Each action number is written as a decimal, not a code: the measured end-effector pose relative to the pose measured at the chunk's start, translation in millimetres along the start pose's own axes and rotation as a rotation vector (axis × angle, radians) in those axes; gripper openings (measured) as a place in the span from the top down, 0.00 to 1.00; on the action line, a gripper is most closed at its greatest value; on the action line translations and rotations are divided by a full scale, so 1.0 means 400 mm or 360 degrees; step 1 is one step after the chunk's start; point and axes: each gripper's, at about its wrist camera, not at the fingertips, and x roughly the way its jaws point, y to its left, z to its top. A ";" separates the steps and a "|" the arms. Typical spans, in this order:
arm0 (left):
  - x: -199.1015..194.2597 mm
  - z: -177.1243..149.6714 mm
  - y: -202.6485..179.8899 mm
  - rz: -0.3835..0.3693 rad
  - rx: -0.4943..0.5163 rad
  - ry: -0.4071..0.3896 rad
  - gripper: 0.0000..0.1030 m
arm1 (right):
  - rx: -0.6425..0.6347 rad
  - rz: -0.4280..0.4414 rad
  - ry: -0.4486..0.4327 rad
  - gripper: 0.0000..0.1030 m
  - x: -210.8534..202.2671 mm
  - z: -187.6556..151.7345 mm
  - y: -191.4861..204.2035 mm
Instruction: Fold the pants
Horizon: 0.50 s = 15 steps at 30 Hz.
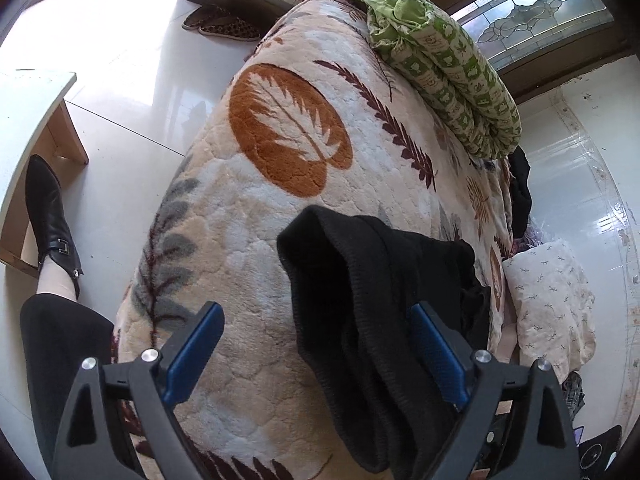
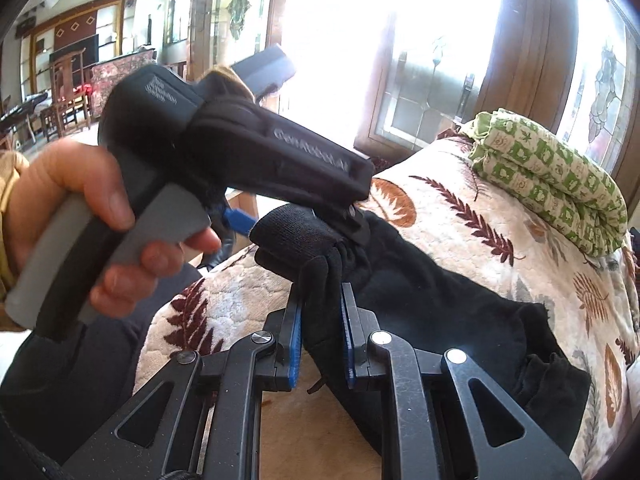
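Pants [image 2: 440, 312] lie bunched near the bed's [image 1: 280, 128] front edge; right gripper [image 2: 320, 320] jaws clamp the waistband, left gripper [image 1: 316, 344] jaws gape apart, so one-sided lifting could let fabric slide floorward.

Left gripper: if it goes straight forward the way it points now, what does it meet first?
Probably the black pants: the open left gripper points at the bunched cloth lying between its fingers. Beyond that is the leaf-patterned blanket. Depth is unclear, so the blanket beneath might come first.
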 end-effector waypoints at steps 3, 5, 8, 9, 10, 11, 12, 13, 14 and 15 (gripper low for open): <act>0.021 0.003 -0.011 -0.0053 -0.0005 0.0021 0.27 | -0.0004 -0.0001 0.0000 0.85 0.000 -0.001 0.001; 0.034 0.007 -0.009 -0.0068 -0.0037 0.0040 0.39 | -0.0009 0.0000 0.0005 0.85 0.001 -0.004 0.006; 0.043 0.007 -0.007 -0.0066 -0.0061 0.0056 0.52 | -0.0011 0.0008 0.0015 0.86 0.005 -0.011 0.008; 0.041 0.006 -0.010 -0.0055 -0.0043 0.0050 0.58 | -0.0013 0.0010 0.0017 0.86 0.006 -0.012 0.009; 0.038 0.004 -0.015 -0.0050 -0.0022 0.0048 0.64 | -0.0015 0.0012 0.0019 0.86 0.007 -0.013 0.009; 0.036 0.004 -0.016 -0.0044 -0.0009 0.0049 0.64 | -0.0014 0.0013 0.0020 0.86 0.009 -0.012 0.009; 0.031 0.004 -0.019 -0.0030 0.0003 0.0046 0.64 | -0.0012 0.0017 0.0019 0.86 0.008 -0.013 0.007; 0.027 0.004 -0.022 -0.0018 0.0008 0.0045 0.64 | -0.0009 0.0020 0.0018 0.86 0.009 -0.013 0.004; 0.024 0.003 -0.025 -0.0010 0.0006 0.0046 0.64 | -0.0007 0.0020 0.0016 0.86 0.008 -0.013 0.003; 0.018 0.002 -0.028 -0.0004 0.0005 0.0047 0.64 | -0.0008 0.0020 0.0013 0.86 0.006 -0.013 0.000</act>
